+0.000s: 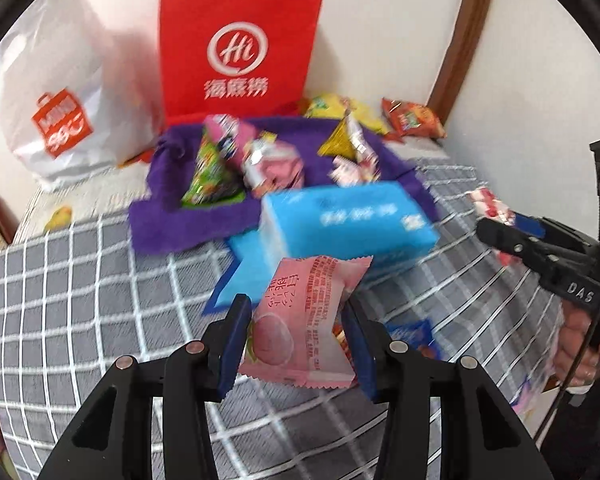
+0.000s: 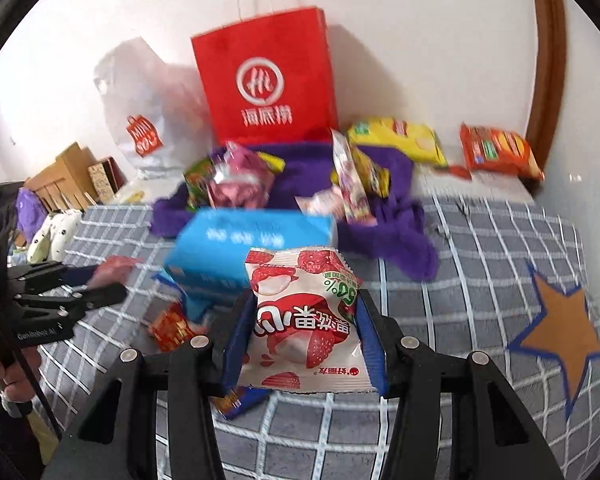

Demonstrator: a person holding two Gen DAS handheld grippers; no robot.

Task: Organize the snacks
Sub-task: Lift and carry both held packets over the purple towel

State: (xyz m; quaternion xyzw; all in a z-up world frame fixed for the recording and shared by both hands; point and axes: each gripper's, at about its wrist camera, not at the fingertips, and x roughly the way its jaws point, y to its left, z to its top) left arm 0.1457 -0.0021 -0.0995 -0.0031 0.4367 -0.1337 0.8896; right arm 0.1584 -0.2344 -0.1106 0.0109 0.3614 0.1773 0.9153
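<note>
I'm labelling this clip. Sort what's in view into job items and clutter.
Job:
pink peach snack packet, in left claw
white lychee snack packet, in right claw
purple cloth with snacks
blue box

Clutter:
red paper bag
white plastic bag

A home, most likely a bedroom. I work over a bed covered in a grey checked sheet with a sewn-on orange star. Plain white wall close behind, brown wooden door frame at the right. A red paper shopping bag and a white plastic shop bag lean against the wall. A rumpled purple towel lies on the bed. Beside the bed, at the left: wooden furniture, a spotted soft toy. Snack packets lie scattered loose on the bedding.
</note>
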